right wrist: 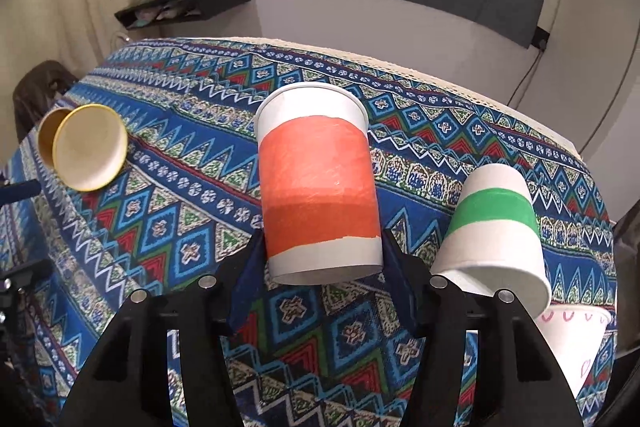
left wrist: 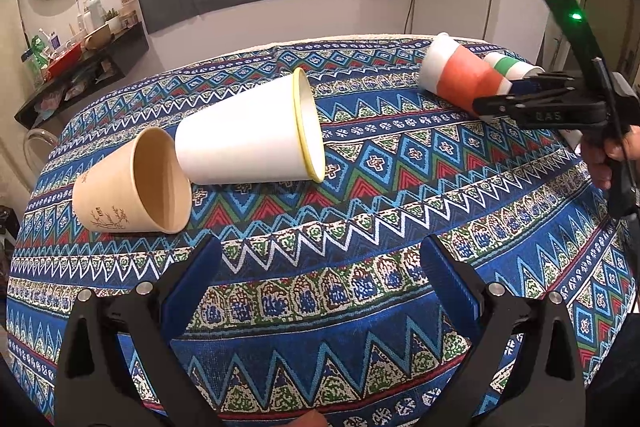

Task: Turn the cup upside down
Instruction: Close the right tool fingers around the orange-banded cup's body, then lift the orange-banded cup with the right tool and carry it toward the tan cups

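- The orange-banded paper cup [right wrist: 318, 183] is held between the jaws of the right gripper [right wrist: 324, 263], clamped low on its wall near the white base band; it appears to lie tilted above or on the tabletop [right wrist: 460, 99].
- To finish the flip well, the grip should be kept firm but not crushing, the wrist rolled until the rim faces down, and the cup set flat before release.
- Just right of the jaws, a green-banded cup [right wrist: 494, 227] stands inverted; contact with it should be avoided.
- The cup is seen as white paper with a broad orange wrap, thin-walled and easily dented.
- The left gripper [left wrist: 320, 291] is held open and empty, with a white cup [left wrist: 248, 139] and a tan cup [left wrist: 132, 183] lying on their sides beyond its jaws.
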